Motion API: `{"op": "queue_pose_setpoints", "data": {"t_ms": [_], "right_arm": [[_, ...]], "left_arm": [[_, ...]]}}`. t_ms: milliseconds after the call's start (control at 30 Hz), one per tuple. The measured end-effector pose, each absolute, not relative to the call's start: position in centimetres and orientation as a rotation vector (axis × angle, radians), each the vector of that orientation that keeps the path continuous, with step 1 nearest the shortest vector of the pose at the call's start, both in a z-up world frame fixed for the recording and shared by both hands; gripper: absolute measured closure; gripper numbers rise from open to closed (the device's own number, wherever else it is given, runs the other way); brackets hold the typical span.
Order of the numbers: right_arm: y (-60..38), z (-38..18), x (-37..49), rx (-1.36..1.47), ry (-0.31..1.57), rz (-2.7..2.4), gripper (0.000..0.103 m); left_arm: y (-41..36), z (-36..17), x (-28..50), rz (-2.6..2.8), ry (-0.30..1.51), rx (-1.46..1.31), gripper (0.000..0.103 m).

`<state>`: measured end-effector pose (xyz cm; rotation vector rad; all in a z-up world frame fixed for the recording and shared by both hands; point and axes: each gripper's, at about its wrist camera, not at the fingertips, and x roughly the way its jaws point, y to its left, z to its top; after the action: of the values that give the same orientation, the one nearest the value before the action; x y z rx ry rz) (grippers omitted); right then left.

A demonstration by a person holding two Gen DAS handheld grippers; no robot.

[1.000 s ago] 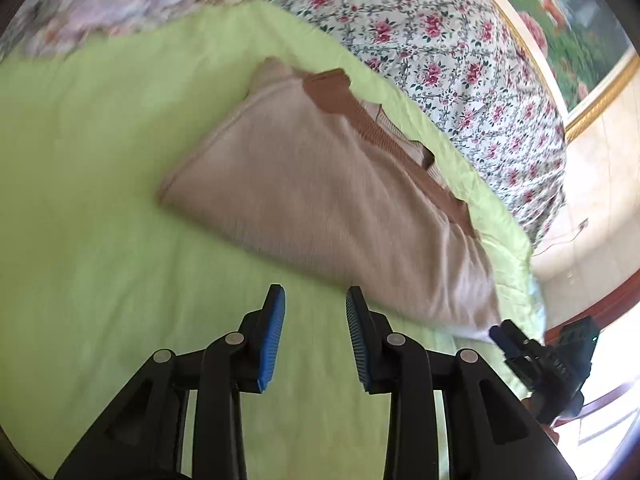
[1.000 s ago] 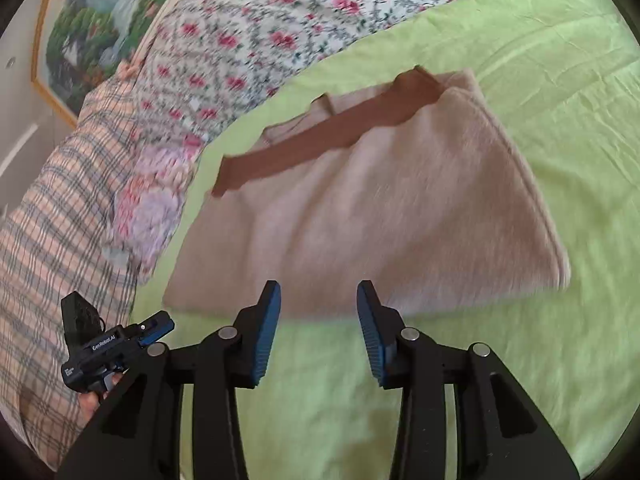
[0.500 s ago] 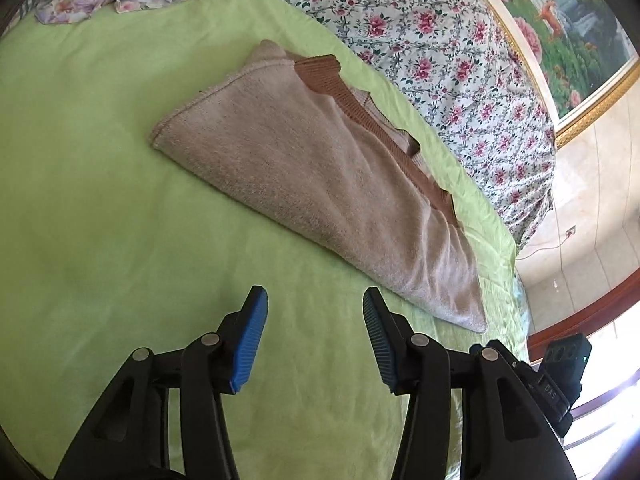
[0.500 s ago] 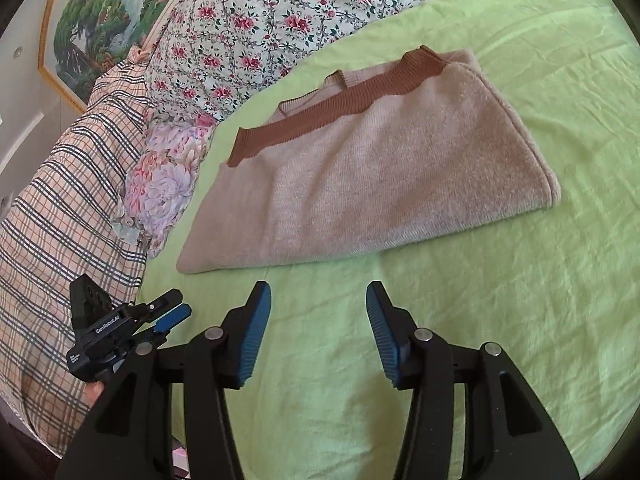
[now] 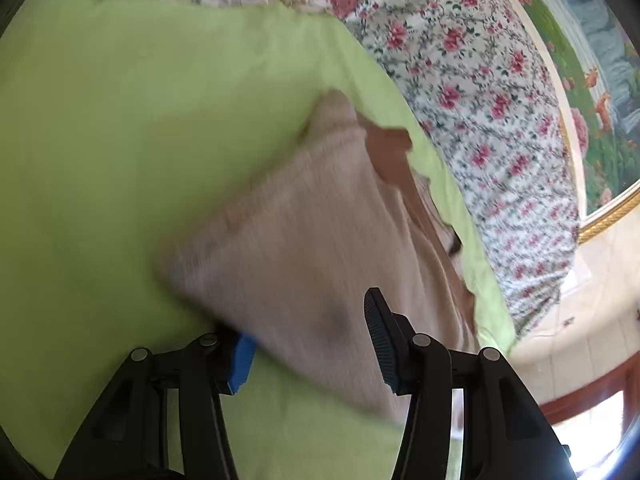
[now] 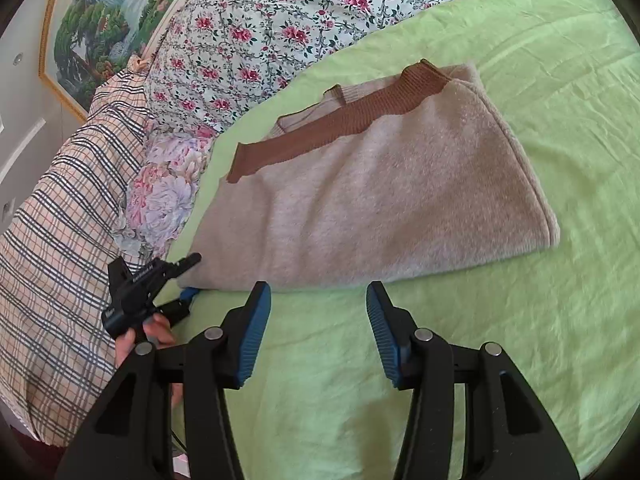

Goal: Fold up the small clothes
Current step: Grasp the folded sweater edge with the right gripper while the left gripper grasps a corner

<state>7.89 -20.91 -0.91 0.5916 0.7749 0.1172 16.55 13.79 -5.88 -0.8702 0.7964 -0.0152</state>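
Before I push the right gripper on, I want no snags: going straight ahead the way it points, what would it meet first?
Probably the near folded edge of the beige sweater, just beyond the right gripper. Only bare green sheet lies between; its jaws stand open and empty.

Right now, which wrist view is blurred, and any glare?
Left wrist view: motion blur smears the beige garment and the green sheet; bright washout at the lower right corner. Right wrist view: sharp, evenly lit, only fisheye bending at the rim.
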Motion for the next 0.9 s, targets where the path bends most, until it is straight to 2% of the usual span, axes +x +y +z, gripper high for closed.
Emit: {"op": "queue_pose_setpoints", "data": {"t_ms": [33, 67, 167, 233, 567, 733, 800, 867, 900], "right_arm": [[-21.1, -1.0, 8.3, 0.592, 0.778, 0.115, 0.052], [-21.5, -1.1, 8.8, 0.590, 0.780, 0.113, 0.052], [-22.6, -1.3, 10.1, 0.589, 0.781, 0.105, 0.052], [-23.9, -1.4, 11.4, 0.589, 0.792, 0.084, 0.052], [-28.0, -0.1, 17.0, 0.597, 0.783, 0.095, 0.052], [-28.7, -0.2, 21.5, 0.705, 0.794, 0.231, 0.052], [-28.6, -0.8, 23.1, 0.794, 0.790, 0.314, 0.047], [-28.3, -1.6, 24.9, 0.882, 0.791, 0.422, 0.032], [-28.0, -1.9, 25.9, 0.889, 0.813, 0.445, 0.028]], "left_arm": [[13.8, -5.8, 17.0, -0.003, 0.794, -0.849, 0.064], [13.8, -5.6, 17.6, 0.016, 0.792, -0.821, 0.079], [13.5, -5.1, 18.7, 0.017, 0.778, -0.770, 0.090], [12.6, -4.1, 19.0, 0.018, 0.763, -0.707, 0.093], [3.4, 2.3, 19.2, -0.205, 0.699, -0.468, 0.096], [-3.0, 2.5, 19.6, -0.363, 0.732, -0.392, 0.096], [-5.4, 1.5, 20.2, -0.371, 0.781, -0.345, 0.096], [-6.7, 0.4, 20.8, -0.377, 0.817, -0.339, 0.097], [-7.1, 0.0, 21.0, -0.382, 0.828, -0.346, 0.097]]}}
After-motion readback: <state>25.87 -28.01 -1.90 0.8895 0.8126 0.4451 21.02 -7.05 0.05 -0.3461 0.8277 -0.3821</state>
